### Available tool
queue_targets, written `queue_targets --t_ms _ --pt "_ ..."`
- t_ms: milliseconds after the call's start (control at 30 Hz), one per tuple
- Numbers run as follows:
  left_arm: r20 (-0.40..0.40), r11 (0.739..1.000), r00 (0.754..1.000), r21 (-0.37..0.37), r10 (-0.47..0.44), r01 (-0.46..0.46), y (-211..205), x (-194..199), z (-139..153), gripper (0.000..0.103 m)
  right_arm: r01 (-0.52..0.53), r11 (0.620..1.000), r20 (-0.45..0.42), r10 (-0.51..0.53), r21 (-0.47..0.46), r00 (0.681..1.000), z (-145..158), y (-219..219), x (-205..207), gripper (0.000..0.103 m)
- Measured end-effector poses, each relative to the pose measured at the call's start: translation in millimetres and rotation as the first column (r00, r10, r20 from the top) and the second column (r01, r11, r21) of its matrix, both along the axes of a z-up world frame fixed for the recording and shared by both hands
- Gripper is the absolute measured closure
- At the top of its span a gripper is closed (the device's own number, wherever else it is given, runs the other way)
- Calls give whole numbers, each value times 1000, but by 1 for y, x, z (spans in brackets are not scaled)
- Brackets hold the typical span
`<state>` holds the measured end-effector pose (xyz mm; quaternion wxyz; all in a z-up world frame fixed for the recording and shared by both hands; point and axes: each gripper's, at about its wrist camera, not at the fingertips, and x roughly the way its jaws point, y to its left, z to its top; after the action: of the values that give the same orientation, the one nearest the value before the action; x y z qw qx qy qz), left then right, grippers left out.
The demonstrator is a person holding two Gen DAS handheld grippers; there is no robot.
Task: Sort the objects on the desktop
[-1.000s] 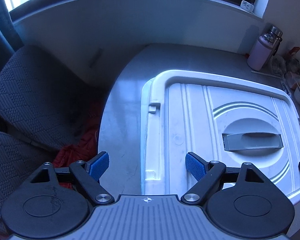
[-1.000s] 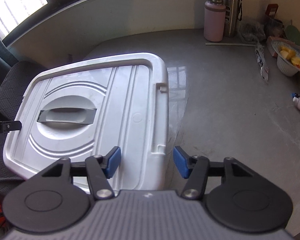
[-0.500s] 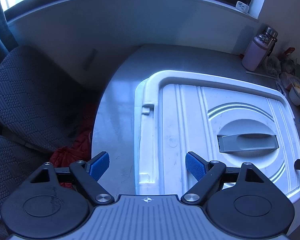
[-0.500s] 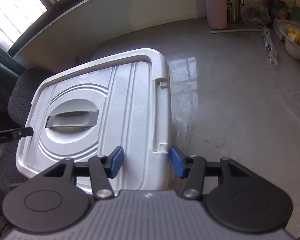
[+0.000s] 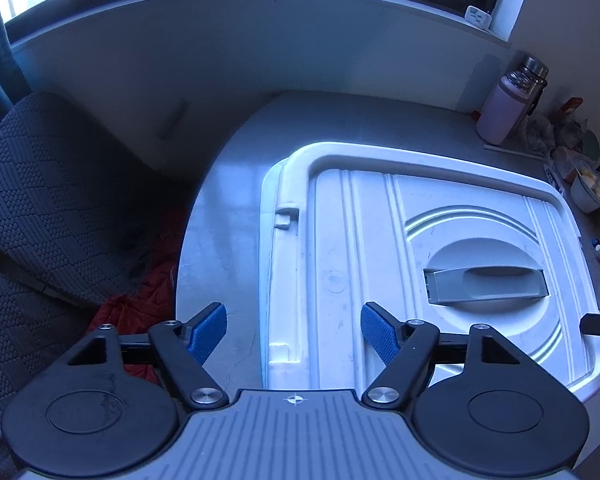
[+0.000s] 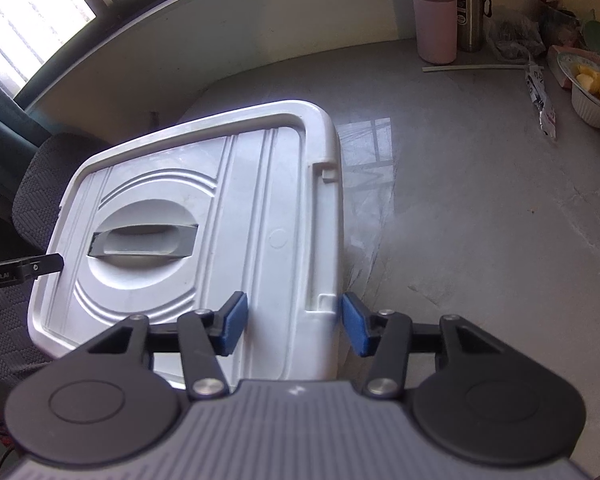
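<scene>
Both grippers stand spread and grasp nothing, each straddling a near corner of the white storage-box lid (image 5: 400, 248): the left gripper (image 5: 294, 332) brackets its left rim and the right gripper (image 6: 292, 322) its right rim, likely so the lid can be gripped evenly from both sides. The lid lies flat and closed on the box on the grey desk (image 6: 480, 220), its grey handle (image 6: 144, 240) recessed at the centre. Beyond the lid, well apart along the desk's far edge, stand a pink bottle (image 6: 436, 20) and a bowl of fruit (image 6: 592, 88).
</scene>
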<state>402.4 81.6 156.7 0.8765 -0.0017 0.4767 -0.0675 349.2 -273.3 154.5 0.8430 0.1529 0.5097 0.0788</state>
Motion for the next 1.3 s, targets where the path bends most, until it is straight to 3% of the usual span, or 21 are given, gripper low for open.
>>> queue_targets --t_ms 500,733,833,933,1000,1300 --pt "-33 1000 999 23 -1 2 -1 -9 1 24 12 999 6 -11 -43 1000 1 5 -3 48" --pt "-43 999 999 -41 18 -20 10 -9 -2 25 -3 1000 7 3 -16 1000 0 2 -3 51" --pt "-39 998 999 -63 17 -19 11 -10 -3 29 -10 1000 8 10 -18 1000 0 2 -3 51" --pt "-44 992 999 -128 10 -15 15 -9 -4 46 -15 1000 6 15 -15 1000 1 0 -3 51" --pt "-46 989 999 -147 9 -16 16 -9 -5 46 -17 1000 5 17 -12 1000 1 -1 -2 51" --pt "-34 994 999 -107 20 -24 10 -16 -5 50 -55 998 10 55 -31 998 2 3 7 51"
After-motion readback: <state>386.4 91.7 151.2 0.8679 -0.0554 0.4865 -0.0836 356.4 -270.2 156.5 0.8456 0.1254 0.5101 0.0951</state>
